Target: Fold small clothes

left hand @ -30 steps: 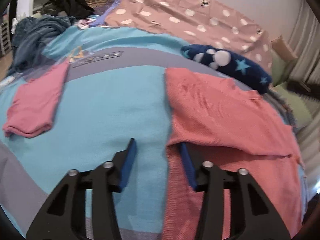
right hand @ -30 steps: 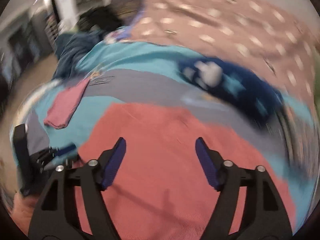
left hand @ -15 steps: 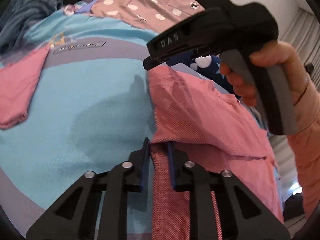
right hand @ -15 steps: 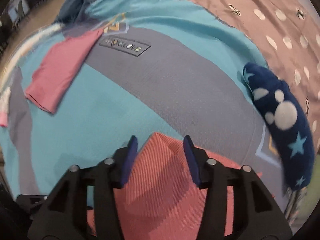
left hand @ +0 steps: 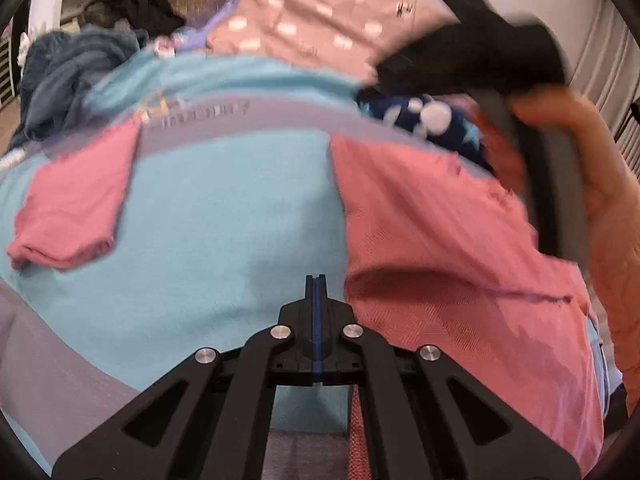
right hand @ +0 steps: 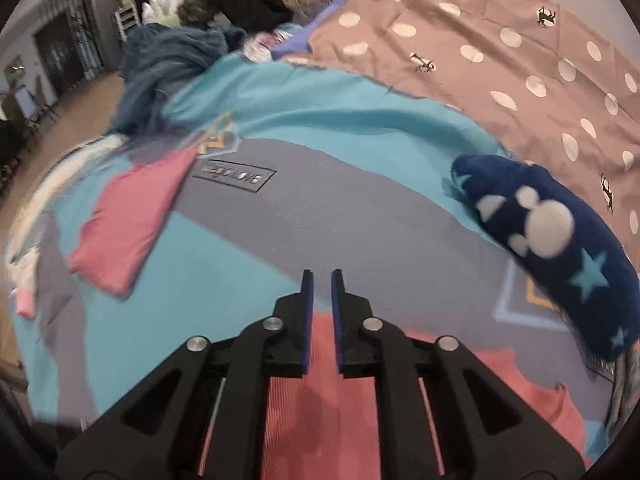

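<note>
A coral knit garment [left hand: 440,240] lies folded over on the blue and grey bed cover [left hand: 220,220]. My left gripper [left hand: 316,280] is shut, pads flat together over the cover. The garment's left edge runs just right of its fingers, and I see no cloth between the pads. In the right wrist view the jaws of my right gripper [right hand: 320,276] are closing to a narrow slit. The garment's far corner [right hand: 320,420] fills the back of that slit and touches both pads. A hand [left hand: 600,200] holds the right gripper's handle above the garment.
A folded pink piece [right hand: 132,220] lies on the cover at the left. A navy cloth with stars and white shapes [right hand: 560,240] lies to the right. Behind are a brown dotted sheet [right hand: 480,60], a heap of dark blue fabric [right hand: 172,56] and black clothes [right hand: 248,4].
Both grippers have gone from wide open to closed. The right gripper has moved across the garment to its far corner, and its handle and hand now show in the left wrist view.
</note>
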`<state>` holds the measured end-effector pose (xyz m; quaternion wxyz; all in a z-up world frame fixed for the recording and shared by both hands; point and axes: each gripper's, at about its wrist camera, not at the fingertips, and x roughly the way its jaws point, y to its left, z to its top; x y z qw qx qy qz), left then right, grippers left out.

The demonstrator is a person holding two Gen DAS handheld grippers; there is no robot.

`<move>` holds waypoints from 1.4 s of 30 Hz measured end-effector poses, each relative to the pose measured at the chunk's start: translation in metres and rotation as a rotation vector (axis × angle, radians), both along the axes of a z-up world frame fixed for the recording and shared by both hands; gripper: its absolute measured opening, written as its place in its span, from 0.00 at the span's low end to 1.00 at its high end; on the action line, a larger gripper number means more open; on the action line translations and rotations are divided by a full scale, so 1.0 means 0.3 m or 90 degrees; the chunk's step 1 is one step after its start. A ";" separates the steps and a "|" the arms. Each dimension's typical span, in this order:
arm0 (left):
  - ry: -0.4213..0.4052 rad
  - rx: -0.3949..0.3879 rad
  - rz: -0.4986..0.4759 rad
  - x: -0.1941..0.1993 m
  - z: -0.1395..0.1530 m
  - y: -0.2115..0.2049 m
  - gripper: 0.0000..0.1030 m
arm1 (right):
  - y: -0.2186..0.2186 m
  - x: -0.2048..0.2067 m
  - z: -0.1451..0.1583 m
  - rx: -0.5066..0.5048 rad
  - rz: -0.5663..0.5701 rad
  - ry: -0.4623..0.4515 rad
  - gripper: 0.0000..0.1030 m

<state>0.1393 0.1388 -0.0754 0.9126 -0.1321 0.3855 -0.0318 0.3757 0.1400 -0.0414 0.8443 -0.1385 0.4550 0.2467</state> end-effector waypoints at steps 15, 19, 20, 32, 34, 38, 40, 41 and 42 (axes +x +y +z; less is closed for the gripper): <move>0.032 -0.156 -0.075 0.060 -0.071 -0.003 0.05 | -0.757 -0.547 0.007 0.177 -0.253 -0.037 0.54; 0.006 -0.102 -0.053 0.031 -0.018 -0.050 0.25 | -1.210 -0.774 0.032 0.297 -0.467 -0.086 0.63; -0.006 -0.087 -0.050 0.023 0.009 -0.066 0.31 | -1.346 -0.837 0.010 0.326 -0.540 -0.077 0.63; -0.034 -0.007 -0.108 0.007 0.189 -0.383 0.62 | -2.079 -1.245 -0.316 0.612 -0.975 -0.004 0.66; -0.020 -0.007 -0.115 0.017 0.168 -0.417 0.62 | -2.116 -1.215 -0.331 0.625 -0.976 -0.010 0.66; -0.003 0.032 -0.124 0.033 0.130 -0.468 0.62 | -2.158 -1.149 -0.338 0.617 -0.979 -0.022 0.64; 0.007 0.034 -0.125 0.038 0.120 -0.473 0.63 | -2.182 -1.128 -0.345 0.616 -0.988 -0.022 0.51; 0.013 0.034 -0.125 0.046 0.115 -0.473 0.64 | -2.191 -1.121 -0.353 0.622 -0.991 -0.021 0.38; 0.014 0.036 -0.124 0.049 0.113 -0.472 0.64 | -2.209 -1.108 -0.364 0.631 -0.992 -0.012 0.31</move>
